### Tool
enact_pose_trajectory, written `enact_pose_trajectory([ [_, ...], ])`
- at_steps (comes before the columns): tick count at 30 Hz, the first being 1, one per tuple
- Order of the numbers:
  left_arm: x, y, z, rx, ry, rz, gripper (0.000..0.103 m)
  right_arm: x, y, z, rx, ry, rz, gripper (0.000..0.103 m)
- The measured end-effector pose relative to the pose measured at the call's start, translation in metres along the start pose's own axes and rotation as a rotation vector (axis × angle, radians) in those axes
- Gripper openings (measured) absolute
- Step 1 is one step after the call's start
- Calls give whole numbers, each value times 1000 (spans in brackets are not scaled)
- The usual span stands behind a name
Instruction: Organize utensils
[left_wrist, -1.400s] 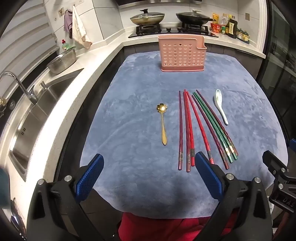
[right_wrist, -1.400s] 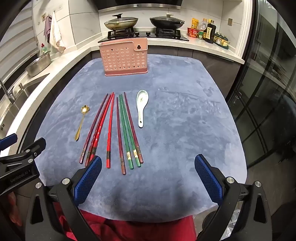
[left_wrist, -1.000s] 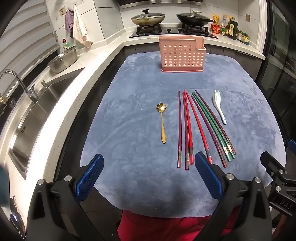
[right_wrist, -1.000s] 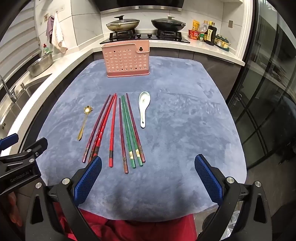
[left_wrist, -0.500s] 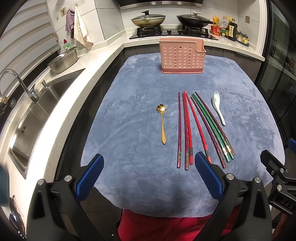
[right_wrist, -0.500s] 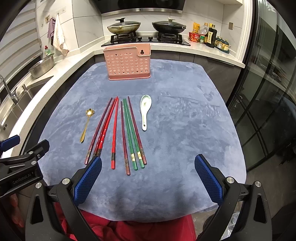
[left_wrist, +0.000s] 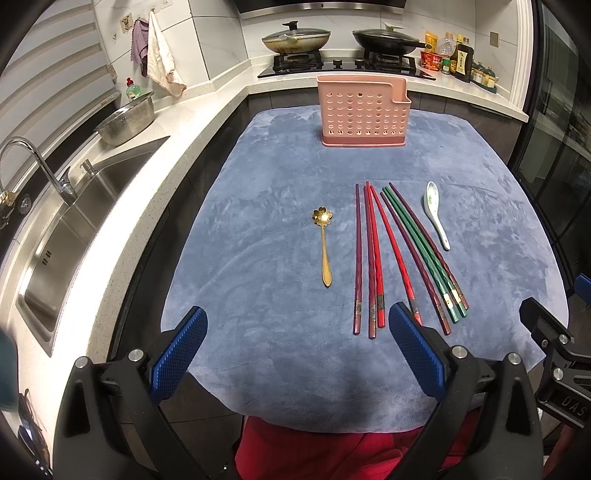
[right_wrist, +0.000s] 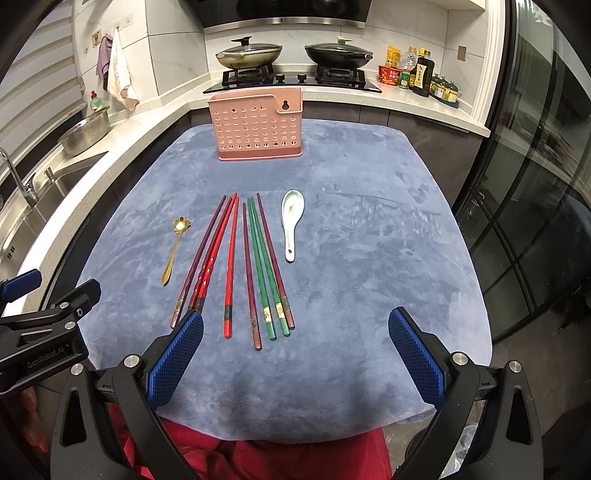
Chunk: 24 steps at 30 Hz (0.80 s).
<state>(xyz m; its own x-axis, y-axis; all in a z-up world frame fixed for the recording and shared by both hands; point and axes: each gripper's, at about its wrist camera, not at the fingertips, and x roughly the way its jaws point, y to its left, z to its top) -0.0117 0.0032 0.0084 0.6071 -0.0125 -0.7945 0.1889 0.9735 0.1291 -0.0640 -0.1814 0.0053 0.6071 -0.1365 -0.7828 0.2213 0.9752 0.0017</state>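
A pink perforated utensil holder (left_wrist: 364, 110) (right_wrist: 255, 126) stands at the far end of a blue-grey cloth. On the cloth lie a gold flower-bowl spoon (left_wrist: 324, 243) (right_wrist: 174, 248), several red, maroon and green chopsticks (left_wrist: 399, 254) (right_wrist: 240, 266) side by side, and a white ceramic spoon (left_wrist: 436, 214) (right_wrist: 291, 221). My left gripper (left_wrist: 295, 354) is open and empty above the near edge, just short of the chopstick ends. My right gripper (right_wrist: 295, 354) is open and empty, also at the near edge.
A steel sink with faucet (left_wrist: 55, 229) and a colander (left_wrist: 127, 118) are on the white counter at left. A stove with two lidded pans (left_wrist: 332, 40) and bottles (right_wrist: 417, 74) stands behind the holder. Dark glass doors (right_wrist: 535, 221) are at right. Red clothing (left_wrist: 332, 450) lies below.
Both grippers have risen and drawn back slightly, so the utensils sit a little farther off in both views. Nothing on the cloth has moved. Both grippers stay open.
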Motion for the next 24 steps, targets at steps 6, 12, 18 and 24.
enact_pose_trajectory([
  [6, 1, 0, 1, -3, -1, -1, 94, -1, 1, 0, -1, 0, 0, 96],
  [12, -2, -1, 0, 0, -3, -3, 94, 0, 2, 1, -4, -1, 0, 96],
  [18, 0, -1, 0, -3, -1, -1, 94, -1, 2, 1, -3, -1, 0, 96],
  [24, 1, -1, 1, -3, -1, 0, 94, 0, 3, 1, -4, 0, 1, 96],
])
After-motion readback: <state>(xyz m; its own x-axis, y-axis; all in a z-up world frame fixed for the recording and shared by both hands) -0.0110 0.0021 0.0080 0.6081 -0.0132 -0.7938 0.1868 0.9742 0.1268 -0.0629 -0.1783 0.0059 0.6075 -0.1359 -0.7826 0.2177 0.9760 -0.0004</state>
